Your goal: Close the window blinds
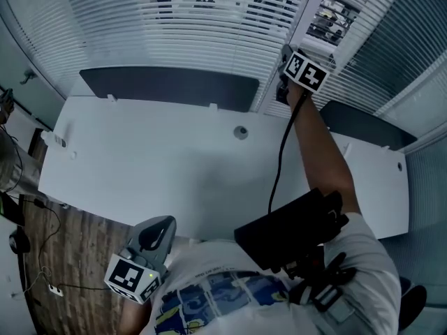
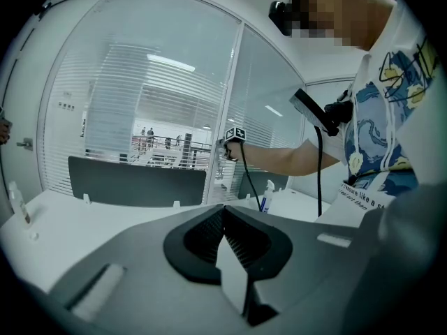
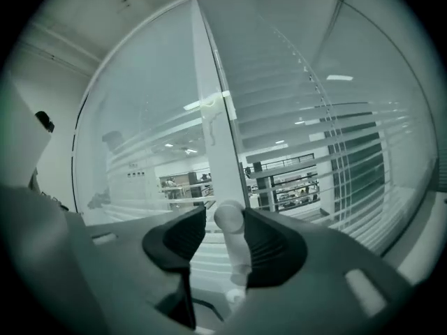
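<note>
White slatted window blinds (image 1: 209, 19) hang behind the glass past the desk, their slats partly tilted so the room beyond shows through (image 3: 335, 138). My right gripper (image 1: 288, 75) is raised to the window frame between two panes. In the right gripper view a white blind wand (image 3: 230, 236) stands upright between the jaws of my right gripper (image 3: 222, 232); it rests against the right pad (image 3: 269, 246) with a gap to the left pad, so the jaws are open. My left gripper (image 1: 157, 225) hangs low by the desk's near edge, shut on nothing (image 2: 222, 211).
A white desk (image 1: 174, 159) runs under the window, with a dark partition panel (image 1: 167, 86) along its back. A spray bottle (image 2: 269, 194) stands on the desk at the right. A black cable (image 1: 279, 159) trails down the person's right arm. Wooden floor (image 1: 70, 257) lies at the left.
</note>
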The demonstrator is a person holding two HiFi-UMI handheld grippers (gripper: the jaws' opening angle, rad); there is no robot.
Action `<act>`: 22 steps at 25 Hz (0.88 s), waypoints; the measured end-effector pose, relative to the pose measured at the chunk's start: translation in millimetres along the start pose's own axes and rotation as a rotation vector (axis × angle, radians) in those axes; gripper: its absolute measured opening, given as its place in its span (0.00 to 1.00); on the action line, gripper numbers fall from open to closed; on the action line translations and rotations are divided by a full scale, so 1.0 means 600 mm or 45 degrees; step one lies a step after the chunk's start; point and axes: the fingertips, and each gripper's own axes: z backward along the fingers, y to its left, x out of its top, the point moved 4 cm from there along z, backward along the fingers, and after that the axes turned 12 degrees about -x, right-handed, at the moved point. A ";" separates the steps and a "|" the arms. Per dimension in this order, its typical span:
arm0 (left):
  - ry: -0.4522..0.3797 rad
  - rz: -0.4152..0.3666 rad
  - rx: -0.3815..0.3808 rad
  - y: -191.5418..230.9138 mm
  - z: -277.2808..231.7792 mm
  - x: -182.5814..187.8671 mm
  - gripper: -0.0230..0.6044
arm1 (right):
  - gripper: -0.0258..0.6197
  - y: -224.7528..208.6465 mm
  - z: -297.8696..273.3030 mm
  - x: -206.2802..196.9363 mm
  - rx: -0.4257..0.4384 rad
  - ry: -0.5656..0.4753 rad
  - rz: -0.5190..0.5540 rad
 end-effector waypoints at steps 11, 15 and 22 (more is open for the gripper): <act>-0.004 0.009 -0.003 0.000 -0.004 -0.001 0.04 | 0.23 0.013 0.001 0.007 -0.177 -0.056 0.588; -0.007 0.007 -0.011 0.005 -0.004 -0.003 0.04 | 0.23 0.029 0.000 -0.004 -0.232 -0.105 0.963; -0.003 0.004 -0.023 0.004 -0.005 -0.001 0.04 | 0.23 0.034 -0.001 -0.012 -0.284 -0.176 1.276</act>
